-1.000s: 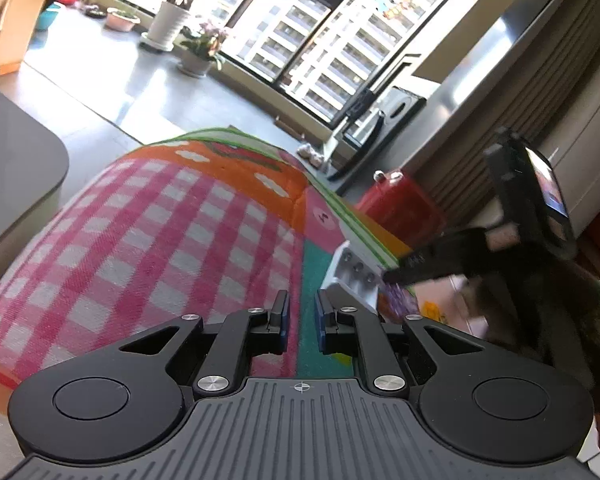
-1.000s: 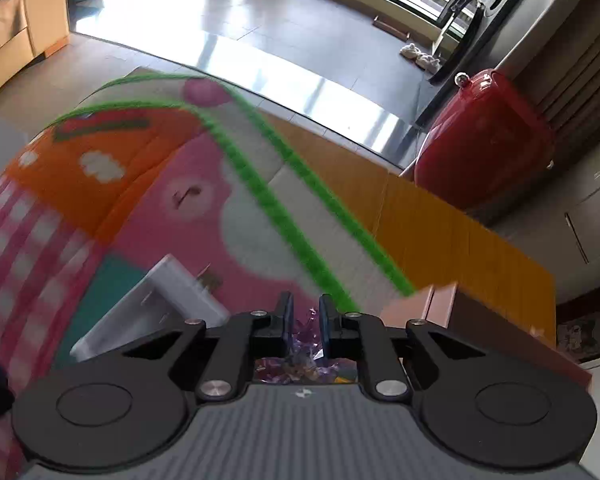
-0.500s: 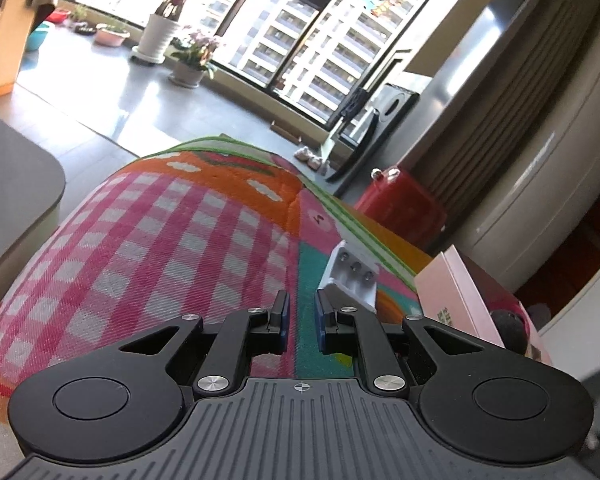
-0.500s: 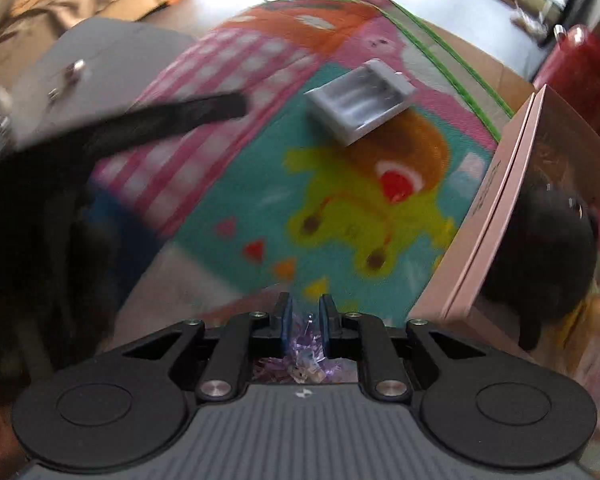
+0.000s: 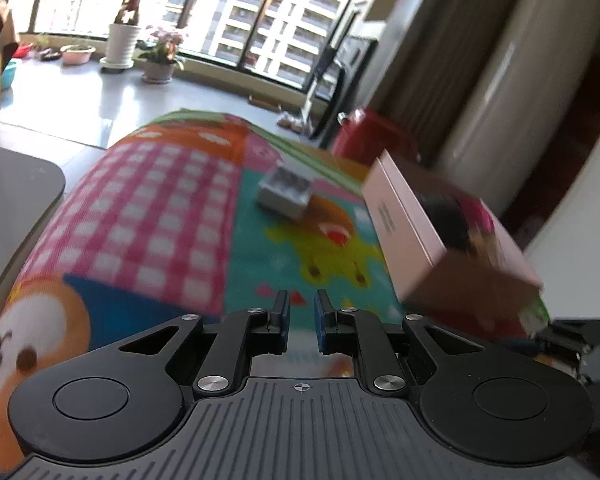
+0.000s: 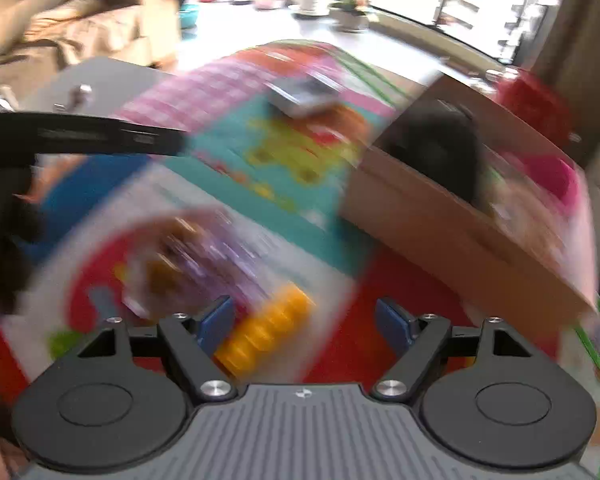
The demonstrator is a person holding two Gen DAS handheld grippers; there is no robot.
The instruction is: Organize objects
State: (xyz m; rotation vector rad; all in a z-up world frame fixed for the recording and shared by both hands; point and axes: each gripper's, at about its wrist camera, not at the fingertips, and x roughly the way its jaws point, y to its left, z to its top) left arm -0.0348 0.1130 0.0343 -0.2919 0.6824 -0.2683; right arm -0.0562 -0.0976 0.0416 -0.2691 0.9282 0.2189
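Purple wrapper point(image 6: 204, 248) lies released on the mat point(image 6: 300, 160) beyond the right gripper point(image 6: 304, 320), whose jaws have just been opening and stand apart with nothing between them; left gripper point(image 5: 301, 322) together, empty; next, judged, fetch the grey tray point(image 5: 285, 194).

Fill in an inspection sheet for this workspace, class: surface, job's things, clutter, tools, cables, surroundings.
Surface: colourful cartoon play mat spread flat.
Job's things: pink box on the mat's right side, something dark inside; white battery holder lying apart from it; purple wrapper and yellow ridged piece in the right wrist view, blurred.
Clutter: nothing seen.
Tools: left tool shut, empty; right tool has just been opening, nothing between its pads.
Cables: nothing seen.
Surroundings: large windows, potted plants, red suitcase, grey table.
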